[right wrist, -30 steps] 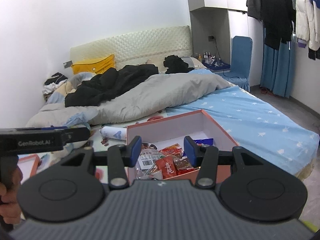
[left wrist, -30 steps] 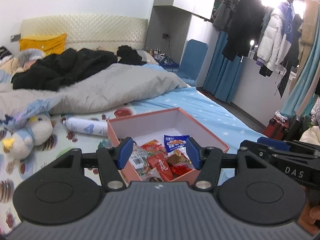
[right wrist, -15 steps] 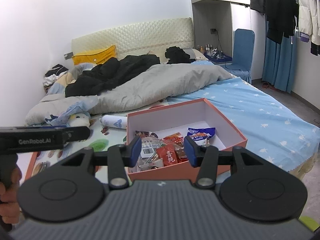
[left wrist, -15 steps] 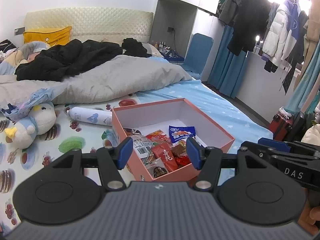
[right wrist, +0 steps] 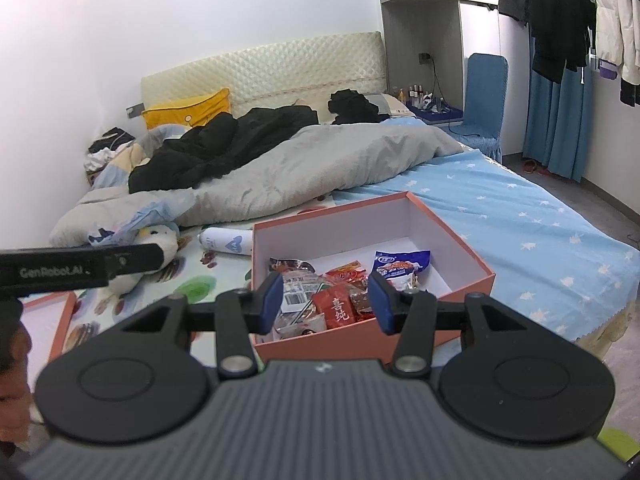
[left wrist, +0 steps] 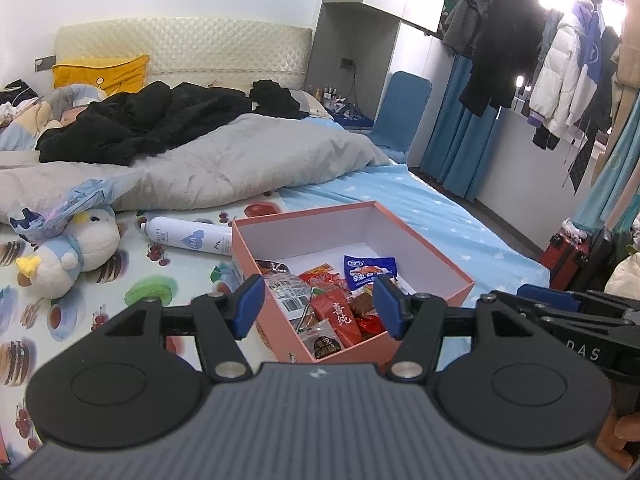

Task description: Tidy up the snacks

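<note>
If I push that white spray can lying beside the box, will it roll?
Probably. The white spray can is a smooth cylinder on its side, so a sideways nudge should roll it. The soft printed sheet may slow it, and the pink box blocks one end.

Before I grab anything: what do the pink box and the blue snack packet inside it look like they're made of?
The pink box looks like rigid paperboard, matte salmon outside and white inside: its walls are thin, straight and sharp-cornered. The blue snack packet looks like glossy plastic film: it is crinkled, shiny and has crimped ends. It would probably crumple under the tongs.
</note>
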Demonstrator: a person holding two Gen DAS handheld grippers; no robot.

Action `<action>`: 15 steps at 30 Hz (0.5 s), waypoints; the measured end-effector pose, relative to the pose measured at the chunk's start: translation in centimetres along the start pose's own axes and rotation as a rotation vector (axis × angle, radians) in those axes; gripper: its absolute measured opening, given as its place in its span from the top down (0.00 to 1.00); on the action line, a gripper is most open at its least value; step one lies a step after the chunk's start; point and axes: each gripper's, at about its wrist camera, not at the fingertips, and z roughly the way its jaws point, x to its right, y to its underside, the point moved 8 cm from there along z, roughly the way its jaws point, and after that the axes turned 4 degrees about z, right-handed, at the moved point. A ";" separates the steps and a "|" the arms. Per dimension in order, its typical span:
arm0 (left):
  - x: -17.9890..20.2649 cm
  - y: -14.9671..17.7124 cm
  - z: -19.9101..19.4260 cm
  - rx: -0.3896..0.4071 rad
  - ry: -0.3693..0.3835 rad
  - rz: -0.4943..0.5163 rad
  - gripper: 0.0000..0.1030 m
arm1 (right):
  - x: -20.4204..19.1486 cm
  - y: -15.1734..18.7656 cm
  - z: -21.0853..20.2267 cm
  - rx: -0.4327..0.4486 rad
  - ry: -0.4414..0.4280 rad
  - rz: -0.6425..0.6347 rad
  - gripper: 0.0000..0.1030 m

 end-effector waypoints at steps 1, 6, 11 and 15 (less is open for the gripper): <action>-0.2 0.0 0.1 -0.002 0.009 -0.003 0.27 | 0.0 0.0 0.0 0.002 0.001 0.001 0.52; -1.4 -0.7 -0.2 0.018 -0.010 -0.048 0.01 | 0.3 -0.5 -0.3 0.047 0.031 -0.015 0.11; -2.2 -1.4 -0.2 0.020 -0.065 -0.014 0.00 | 0.6 -0.5 -0.1 0.043 0.050 -0.020 0.06; -2.5 -1.3 -0.1 0.013 -0.079 -0.004 0.00 | 0.9 -0.3 0.1 0.028 0.043 0.017 0.06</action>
